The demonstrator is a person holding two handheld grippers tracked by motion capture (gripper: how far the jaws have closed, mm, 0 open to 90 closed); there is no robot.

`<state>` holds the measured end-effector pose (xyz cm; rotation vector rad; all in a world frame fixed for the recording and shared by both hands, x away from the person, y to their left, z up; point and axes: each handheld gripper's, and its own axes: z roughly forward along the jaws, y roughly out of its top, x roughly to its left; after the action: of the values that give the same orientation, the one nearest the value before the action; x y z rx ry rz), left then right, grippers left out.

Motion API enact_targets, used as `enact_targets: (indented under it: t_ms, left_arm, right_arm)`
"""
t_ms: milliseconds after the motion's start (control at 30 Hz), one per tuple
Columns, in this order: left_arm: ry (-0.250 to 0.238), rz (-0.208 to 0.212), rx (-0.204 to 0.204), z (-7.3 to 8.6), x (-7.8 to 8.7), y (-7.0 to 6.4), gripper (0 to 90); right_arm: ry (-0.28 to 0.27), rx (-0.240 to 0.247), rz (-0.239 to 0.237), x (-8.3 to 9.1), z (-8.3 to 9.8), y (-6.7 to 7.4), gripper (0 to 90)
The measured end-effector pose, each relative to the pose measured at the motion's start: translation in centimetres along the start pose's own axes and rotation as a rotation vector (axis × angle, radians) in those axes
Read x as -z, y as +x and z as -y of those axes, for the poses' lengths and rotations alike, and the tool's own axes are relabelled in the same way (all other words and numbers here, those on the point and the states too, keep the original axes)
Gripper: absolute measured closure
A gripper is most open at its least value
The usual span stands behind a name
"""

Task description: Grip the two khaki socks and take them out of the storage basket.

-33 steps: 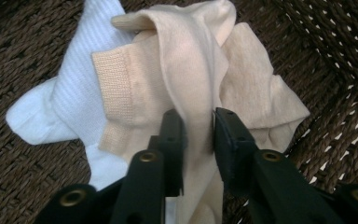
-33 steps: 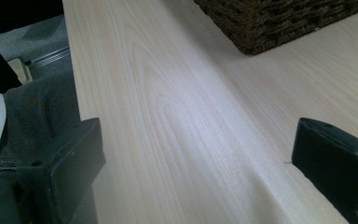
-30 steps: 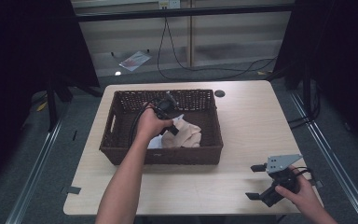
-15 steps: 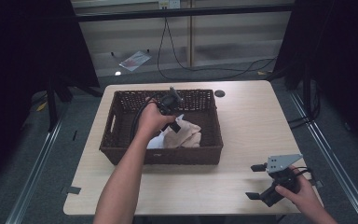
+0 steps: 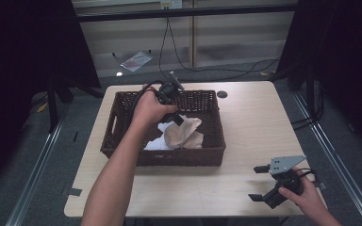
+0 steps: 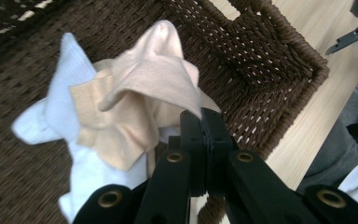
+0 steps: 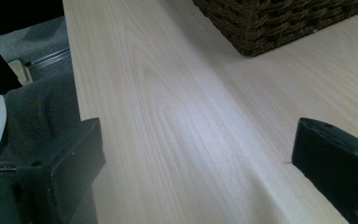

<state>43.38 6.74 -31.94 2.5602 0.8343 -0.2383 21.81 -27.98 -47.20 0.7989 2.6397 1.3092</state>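
Note:
A dark brown wicker basket point(image 5: 165, 156) point(image 6: 265, 51) stands on the pale wooden table point(image 5: 250, 122). Inside it lie a beige sock point(image 5: 186, 135) point(image 6: 142, 86) and a white sock point(image 5: 154, 144) point(image 6: 67, 91). My left gripper point(image 5: 178, 119) point(image 6: 200, 122) hangs over the basket, pointing down, shut on a fold of the beige sock, which trails up from the pile. At the table's near right corner my right gripper point(image 5: 257, 183) point(image 7: 196, 154) lies low with its jaws wide open and only bare tabletop between them.
A small dark round disc point(image 5: 222, 94) lies on the table behind the basket. Cables point(image 5: 179, 52) and a flat packet point(image 5: 134, 60) are on the floor beyond the far edge. The basket's corner point(image 7: 279, 23) stands ahead of the right gripper.
My left hand has risen above the basket, pulling the beige sock up with it. The right gripper has stayed where it was.

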Motion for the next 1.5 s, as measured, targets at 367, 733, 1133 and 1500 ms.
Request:
enact_targets:
  t_ms: [367,733,1133,1500]
  left_arm:
    - [0.013,0.024,-0.014,-0.2,3.0,-1.6,89.5]
    - [0.035,0.056,-0.055,-0.3,5.3,-3.4,89.5]
    - [0.026,0.076,-0.132,0.6,6.4,-5.9,89.5]
    - [0.030,0.117,-0.194,1.2,5.9,-7.5,89.4]
  right_arm:
    - [0.003,-0.004,0.000,0.0,0.0,0.0,2.2]
    - [0.003,-0.002,-0.003,0.0,0.0,0.0,2.2]
    - [0.003,-0.003,0.000,0.0,0.0,0.0,2.2]
    - [-0.002,0.003,0.003,0.0,0.0,0.0,2.2]
